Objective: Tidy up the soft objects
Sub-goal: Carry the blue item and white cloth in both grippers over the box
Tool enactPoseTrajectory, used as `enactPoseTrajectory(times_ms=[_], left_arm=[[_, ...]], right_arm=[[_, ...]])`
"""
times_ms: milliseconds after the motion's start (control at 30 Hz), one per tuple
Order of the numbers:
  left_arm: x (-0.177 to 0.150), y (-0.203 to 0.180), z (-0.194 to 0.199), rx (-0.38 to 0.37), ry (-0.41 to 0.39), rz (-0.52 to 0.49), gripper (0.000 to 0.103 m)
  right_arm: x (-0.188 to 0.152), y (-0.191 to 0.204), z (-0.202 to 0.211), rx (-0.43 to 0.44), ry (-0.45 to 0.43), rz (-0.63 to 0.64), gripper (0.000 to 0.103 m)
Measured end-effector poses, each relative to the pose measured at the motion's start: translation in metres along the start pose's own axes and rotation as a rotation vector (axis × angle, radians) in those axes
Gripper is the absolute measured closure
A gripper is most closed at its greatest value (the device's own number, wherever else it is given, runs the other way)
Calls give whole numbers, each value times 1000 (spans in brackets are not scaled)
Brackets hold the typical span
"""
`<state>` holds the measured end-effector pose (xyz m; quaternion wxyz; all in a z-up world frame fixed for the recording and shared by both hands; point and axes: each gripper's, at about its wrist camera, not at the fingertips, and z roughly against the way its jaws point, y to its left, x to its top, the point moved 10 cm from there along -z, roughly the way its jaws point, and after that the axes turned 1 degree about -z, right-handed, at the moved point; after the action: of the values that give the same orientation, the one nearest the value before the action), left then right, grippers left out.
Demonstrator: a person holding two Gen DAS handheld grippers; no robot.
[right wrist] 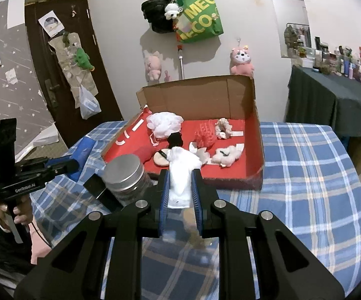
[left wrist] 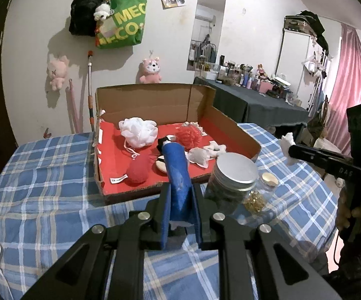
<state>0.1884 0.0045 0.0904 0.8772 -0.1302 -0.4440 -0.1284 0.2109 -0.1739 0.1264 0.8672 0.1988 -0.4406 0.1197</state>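
Note:
My left gripper [left wrist: 180,195] is shut on a blue soft roll [left wrist: 176,170] that sticks up toward the cardboard box [left wrist: 155,100]. My right gripper [right wrist: 180,190] is shut on a white soft pouch [right wrist: 181,175], held above the table before the box [right wrist: 259,150]. The red-lined box holds a white mesh puff [left wrist: 138,131], a red mesh puff [left wrist: 189,136], a red pad [left wrist: 138,171], a black item [right wrist: 175,138] and white scraps [right wrist: 226,156]. The right gripper also shows at the right of the left wrist view [left wrist: 290,150], and the left gripper in the right wrist view [right wrist: 80,155].
A glass jar with a metal lid [left wrist: 235,175] stands on the blue plaid table [left wrist: 43,187] in front of the box, next to a small gold-lidded jar [left wrist: 269,180]. A dark table with bottles [left wrist: 255,97] stands behind right. Bags and plush toys hang on the wall.

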Motion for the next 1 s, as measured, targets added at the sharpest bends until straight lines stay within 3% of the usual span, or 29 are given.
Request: enactPoseTrajectory(times_ms=[500,867,1000], left_arm=[[46,8,-72,-94,131,-61,86],[90,6,-161,-105,266,-95,86],[98,13,-199,-73,322,-82,86]], right_arm=[[48,-17,-78,15,129,75,86],[73,-54,-161,-81,273,100,86],[87,-62,-192,-98,317,94,86]])
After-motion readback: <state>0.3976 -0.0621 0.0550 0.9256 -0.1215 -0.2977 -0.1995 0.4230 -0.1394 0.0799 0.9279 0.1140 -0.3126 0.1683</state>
